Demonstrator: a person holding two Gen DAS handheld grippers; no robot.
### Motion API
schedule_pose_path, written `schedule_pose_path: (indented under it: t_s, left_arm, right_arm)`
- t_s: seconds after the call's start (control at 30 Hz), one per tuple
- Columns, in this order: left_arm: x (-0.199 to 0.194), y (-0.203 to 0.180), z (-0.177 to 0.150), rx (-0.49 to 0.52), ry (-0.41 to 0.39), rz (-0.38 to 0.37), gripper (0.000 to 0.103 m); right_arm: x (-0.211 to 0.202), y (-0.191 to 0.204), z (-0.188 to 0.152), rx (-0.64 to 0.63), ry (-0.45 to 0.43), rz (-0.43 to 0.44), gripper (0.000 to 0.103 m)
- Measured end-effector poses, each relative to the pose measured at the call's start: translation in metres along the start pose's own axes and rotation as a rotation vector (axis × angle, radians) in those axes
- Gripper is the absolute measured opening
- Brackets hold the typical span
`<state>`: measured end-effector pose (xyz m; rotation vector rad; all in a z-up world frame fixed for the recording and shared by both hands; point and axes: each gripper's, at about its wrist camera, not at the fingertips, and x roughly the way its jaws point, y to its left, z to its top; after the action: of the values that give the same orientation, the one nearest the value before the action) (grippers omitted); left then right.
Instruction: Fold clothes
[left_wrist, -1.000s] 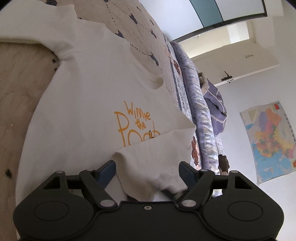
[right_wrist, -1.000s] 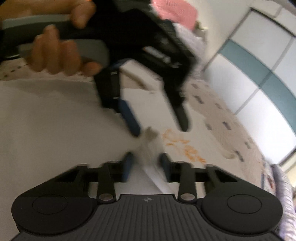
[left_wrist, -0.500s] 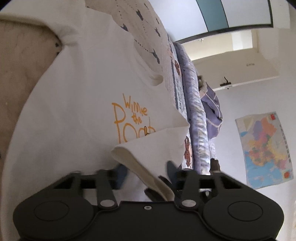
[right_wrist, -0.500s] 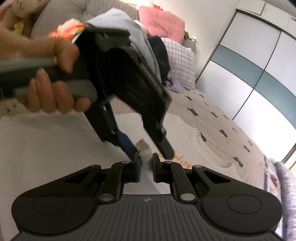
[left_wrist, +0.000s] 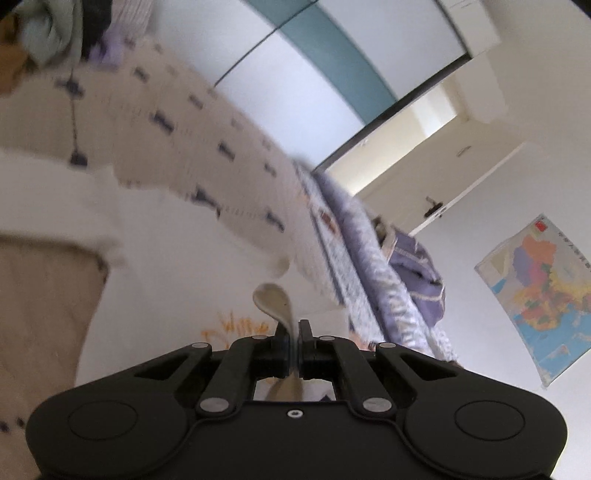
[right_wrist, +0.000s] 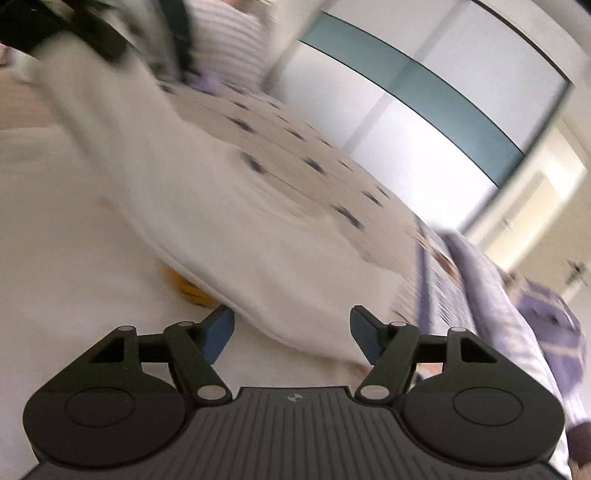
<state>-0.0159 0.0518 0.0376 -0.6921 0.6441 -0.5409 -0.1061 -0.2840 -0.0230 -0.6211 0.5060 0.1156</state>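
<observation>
A white sweatshirt (left_wrist: 155, 295) with orange lettering (left_wrist: 236, 325) lies spread on the bed. My left gripper (left_wrist: 293, 332) is shut on a fold of its sleeve (left_wrist: 273, 299), which loops up just above the fingertips. In the right wrist view the sleeve (right_wrist: 258, 258) stretches from the upper left down across the shirt body (right_wrist: 74, 240), hiding part of the orange print (right_wrist: 188, 288). My right gripper (right_wrist: 291, 328) is opening. Its blue pads (right_wrist: 221, 328) stand wide apart, with the sleeve's edge lying between them untouched. Both views are blurred by motion.
A beige quilt (left_wrist: 177, 122) with dark motifs covers the bed beyond the shirt. Purple striped bedding (left_wrist: 369, 266) runs along its right side. A clothes pile (left_wrist: 55, 29) sits at the far end. A wardrobe (left_wrist: 314, 74), a door (left_wrist: 432, 210) and a wall map (left_wrist: 539, 295) stand behind.
My left gripper shut on the sleeve and lifted it, tilting upward. My right gripper let go of the sleeve tip, opened wide and swung sideways.
</observation>
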Motion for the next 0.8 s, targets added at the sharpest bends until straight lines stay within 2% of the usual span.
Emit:
schedule_pose_path:
  t_s: [0.2,0.43,0.57,0.67,0.8]
  left_arm:
    - [-0.024,-0.009,0.010,0.029,-0.068,0.003,0.000]
    - [-0.051,0.003,0.015,0.008,-0.078,0.030,0.000]
    - [-0.058,0.011,0.007,0.026,-0.049,0.086,0.000]
    - [-0.059,0.025,-0.002,0.004,-0.011,0.127,0.000]
    - [-0.057,0.043,-0.023,-0.024,0.069,0.165,0.000]
  right_arm:
    - [0.035,-0.016,0.000,0.022,0.058,-0.085,0.069]
    - [0.075,-0.012,0.020,0.009,0.061,-0.124,0.058]
    - [0.089,-0.022,0.025,0.003,0.058,-0.134,0.055]
    - [0.093,-0.032,0.023,0.033,0.064,-0.123,0.055]
    - [0.088,-0.050,0.011,0.099,0.071,-0.090,0.062]
